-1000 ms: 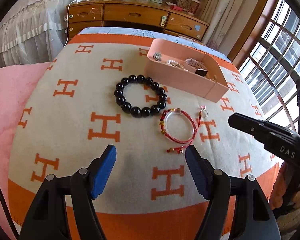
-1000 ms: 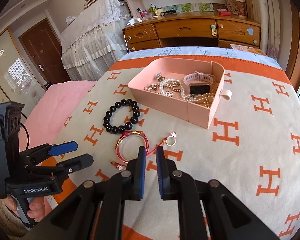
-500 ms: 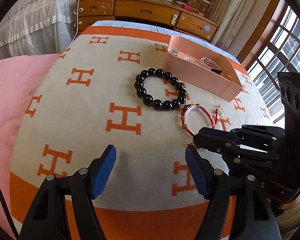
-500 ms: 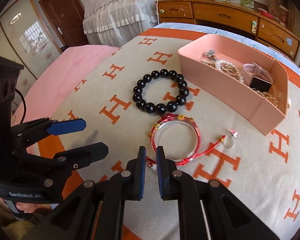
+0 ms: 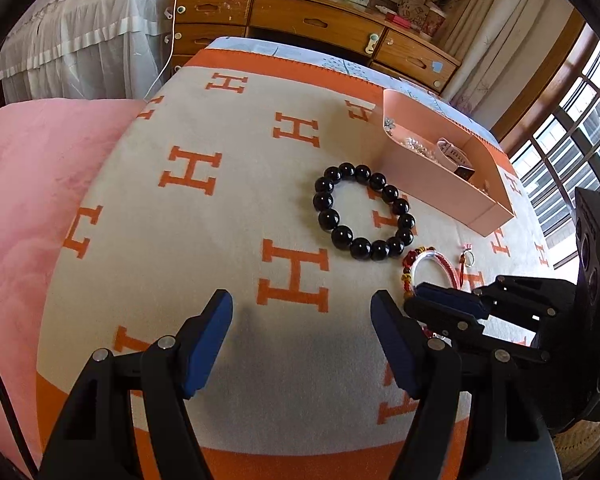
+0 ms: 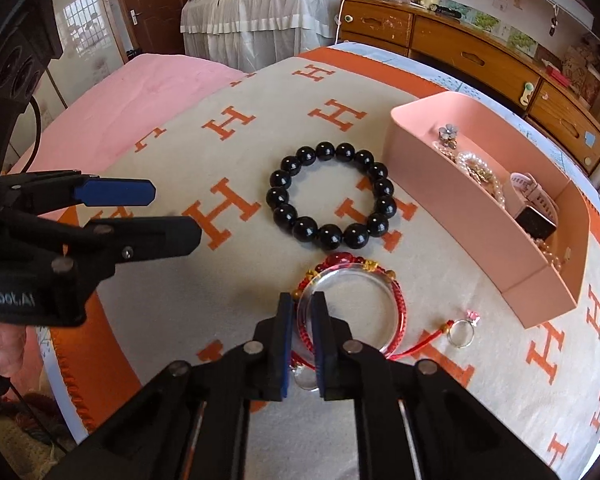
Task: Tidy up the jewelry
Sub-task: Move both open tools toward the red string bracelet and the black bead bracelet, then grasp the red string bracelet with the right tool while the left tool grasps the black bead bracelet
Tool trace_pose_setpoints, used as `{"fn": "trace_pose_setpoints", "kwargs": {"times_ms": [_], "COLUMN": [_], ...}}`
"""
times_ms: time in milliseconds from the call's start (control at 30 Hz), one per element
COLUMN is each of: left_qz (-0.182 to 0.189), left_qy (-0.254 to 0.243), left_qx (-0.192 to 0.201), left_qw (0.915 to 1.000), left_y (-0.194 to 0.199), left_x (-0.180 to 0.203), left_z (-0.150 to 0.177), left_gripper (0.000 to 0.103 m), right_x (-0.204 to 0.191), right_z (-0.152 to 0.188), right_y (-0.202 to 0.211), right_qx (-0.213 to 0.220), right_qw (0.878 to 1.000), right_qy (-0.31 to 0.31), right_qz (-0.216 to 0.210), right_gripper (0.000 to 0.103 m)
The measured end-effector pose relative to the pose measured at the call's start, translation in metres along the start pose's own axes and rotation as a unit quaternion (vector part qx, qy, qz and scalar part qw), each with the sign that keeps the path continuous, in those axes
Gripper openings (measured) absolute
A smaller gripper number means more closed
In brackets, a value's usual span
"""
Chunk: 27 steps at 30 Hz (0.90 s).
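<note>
A black bead bracelet [image 6: 328, 194] lies on the H-patterned blanket [image 6: 228, 208]; it also shows in the left wrist view [image 5: 362, 212]. Just nearer lies a red cord bracelet with a clear bangle [image 6: 364, 280], its near edge between the narrow jaws of my right gripper [image 6: 302, 312]; I cannot tell if the pads press it. A small ring [image 6: 462, 330] lies beside it. The pink tray [image 6: 452, 200] holds a pink watch, pearls and a flower brooch. My left gripper [image 5: 302, 320] is open and empty above the blanket, left of the right gripper [image 5: 444, 300].
A wooden dresser [image 5: 312, 20] stands behind the bed. A pink quilt [image 5: 32, 184] lies to the left of the blanket. Windows [image 5: 580, 128] are on the right. A lace-covered piece of furniture [image 6: 256, 4] stands at the back left.
My right gripper has moved forward and down until its jaws straddle the near edge of the red bracelet. The left gripper has shifted left and stays open.
</note>
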<state>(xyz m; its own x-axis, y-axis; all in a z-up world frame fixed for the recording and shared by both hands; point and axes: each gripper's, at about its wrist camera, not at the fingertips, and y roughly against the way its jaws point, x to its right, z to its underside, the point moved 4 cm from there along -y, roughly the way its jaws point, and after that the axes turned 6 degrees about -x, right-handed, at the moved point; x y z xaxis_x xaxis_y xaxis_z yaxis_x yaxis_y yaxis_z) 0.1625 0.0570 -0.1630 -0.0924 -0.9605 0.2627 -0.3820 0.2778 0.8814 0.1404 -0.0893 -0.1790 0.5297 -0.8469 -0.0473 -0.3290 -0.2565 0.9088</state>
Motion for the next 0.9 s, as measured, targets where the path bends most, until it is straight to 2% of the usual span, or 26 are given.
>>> {"fn": "trace_pose_setpoints", "kwargs": {"times_ms": [300, 333, 367, 433, 467, 633, 833, 900], "left_qz": [0.03, 0.031, 0.026, 0.013, 0.007, -0.044, -0.092, -0.102], "left_qy": [0.03, 0.03, 0.03, 0.025, 0.021, -0.014, -0.055, -0.063], "left_qx": [-0.036, -0.041, -0.05, -0.073, -0.084, -0.12, -0.126, -0.125], "left_qw": [0.9984, 0.9982, 0.998, 0.9969, 0.9963, 0.9918, 0.9862, 0.9849], "left_y": [-0.024, -0.028, -0.032, -0.043, -0.047, -0.066, -0.07, -0.07], "left_x": [0.003, 0.005, 0.007, 0.013, 0.016, 0.032, 0.048, 0.05], "left_z": [-0.051, -0.057, -0.062, -0.07, -0.072, -0.078, -0.077, -0.076], "left_gripper": [0.069, 0.065, 0.054, 0.039, 0.035, 0.034, 0.034, 0.026], "right_x": [0.037, 0.039, 0.041, 0.042, 0.043, 0.046, 0.049, 0.051], "right_z": [0.018, 0.021, 0.022, 0.026, 0.027, 0.033, 0.033, 0.033], "right_y": [0.023, 0.026, 0.029, 0.034, 0.037, 0.047, 0.051, 0.054], "right_qx": [0.033, 0.038, 0.041, 0.047, 0.05, 0.064, 0.076, 0.081], "right_qw": [0.995, 0.994, 0.994, 0.993, 0.993, 0.991, 0.989, 0.987], "right_qy": [-0.089, -0.094, -0.098, -0.103, -0.103, -0.108, -0.114, -0.118], "right_qz": [-0.028, -0.03, -0.033, -0.039, -0.041, -0.051, -0.062, -0.066], "right_gripper": [0.009, 0.009, 0.009, 0.009, 0.009, 0.009, 0.009, 0.009]}}
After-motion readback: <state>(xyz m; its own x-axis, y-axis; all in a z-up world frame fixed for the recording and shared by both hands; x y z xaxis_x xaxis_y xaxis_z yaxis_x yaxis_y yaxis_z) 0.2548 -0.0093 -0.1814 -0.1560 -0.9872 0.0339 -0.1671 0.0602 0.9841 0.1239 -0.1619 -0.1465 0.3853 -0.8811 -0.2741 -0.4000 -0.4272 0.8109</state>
